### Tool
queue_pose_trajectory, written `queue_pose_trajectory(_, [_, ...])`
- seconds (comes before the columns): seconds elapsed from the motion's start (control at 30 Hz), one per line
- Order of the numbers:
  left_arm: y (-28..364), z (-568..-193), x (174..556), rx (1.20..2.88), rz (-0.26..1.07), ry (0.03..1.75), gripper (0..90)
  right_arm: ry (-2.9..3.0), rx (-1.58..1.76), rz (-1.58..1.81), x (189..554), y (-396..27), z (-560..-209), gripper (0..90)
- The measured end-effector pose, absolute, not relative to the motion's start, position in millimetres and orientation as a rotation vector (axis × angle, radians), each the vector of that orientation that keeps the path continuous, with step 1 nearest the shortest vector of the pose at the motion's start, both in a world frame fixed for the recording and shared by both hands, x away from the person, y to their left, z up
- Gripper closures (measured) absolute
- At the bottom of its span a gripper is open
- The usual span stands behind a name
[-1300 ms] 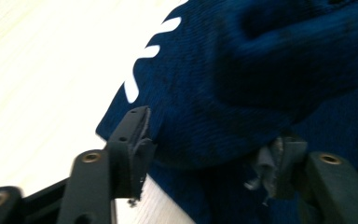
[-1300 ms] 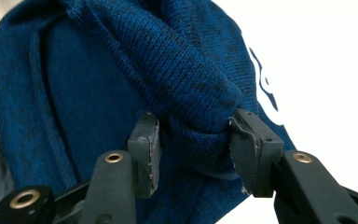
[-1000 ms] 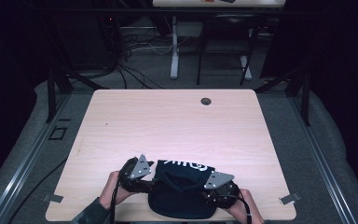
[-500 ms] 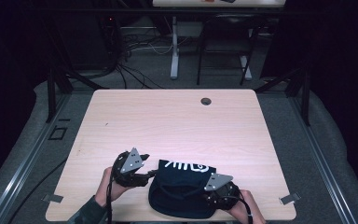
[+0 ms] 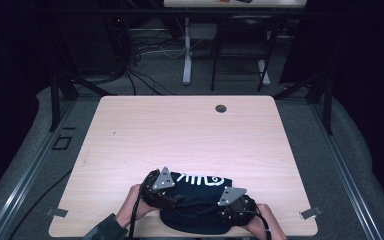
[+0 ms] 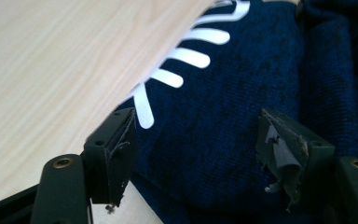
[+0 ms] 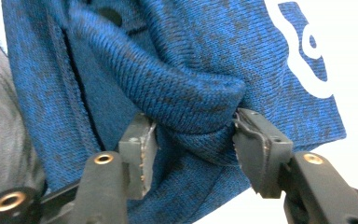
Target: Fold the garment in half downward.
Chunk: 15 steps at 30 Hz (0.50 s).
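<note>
A dark blue knit garment with white lettering lies bunched at the table's near edge. My left gripper is at its left side. In the left gripper view, this gripper is open, its jaws just widened, and the cloth lies under the gap with neither pad pressing it. My right gripper is at the garment's right side. In the right gripper view, its jaws have just eased apart a little, and a thick fold of the fabric is still pinched between the pads.
The light wooden table has a round cable hole near its far edge. Hands and forearms come in from the bottom edge. Beyond the table are dark floor, cables and another desk's legs.
The left gripper pulled away to the left, then came back in over the garment's left edge with wider jaws. The garment has flattened and its lettering shows more. The right hand stayed put.
</note>
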<state>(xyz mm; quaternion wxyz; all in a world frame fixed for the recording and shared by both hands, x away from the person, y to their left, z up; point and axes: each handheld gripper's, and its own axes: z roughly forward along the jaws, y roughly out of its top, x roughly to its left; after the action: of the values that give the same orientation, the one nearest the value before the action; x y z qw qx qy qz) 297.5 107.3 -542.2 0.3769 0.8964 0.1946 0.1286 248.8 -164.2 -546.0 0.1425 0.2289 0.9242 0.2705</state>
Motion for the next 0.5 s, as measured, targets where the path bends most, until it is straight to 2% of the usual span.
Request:
queue_pose_trajectory(0.3, [105.2, -549.2, 295.2, 2.343, 0.305, 0.481, 23.6, 2.679, 0.740, 0.906, 250.3, -180.0, -527.9, 38.2])
queue_pose_trajectory(0.43, [102.5, -550.9, 293.5, 2.362, 0.322, 0.462, 21.9, 2.584, 0.806, 1.036, 251.6, -187.7, -518.5, 39.0])
queue_pose_trajectory(0.5, [101.5, -551.3, 293.1, 2.362, 0.323, 0.462, 21.5, 2.526, 0.848, 1.071, 253.9, -189.6, -513.8, 43.6])
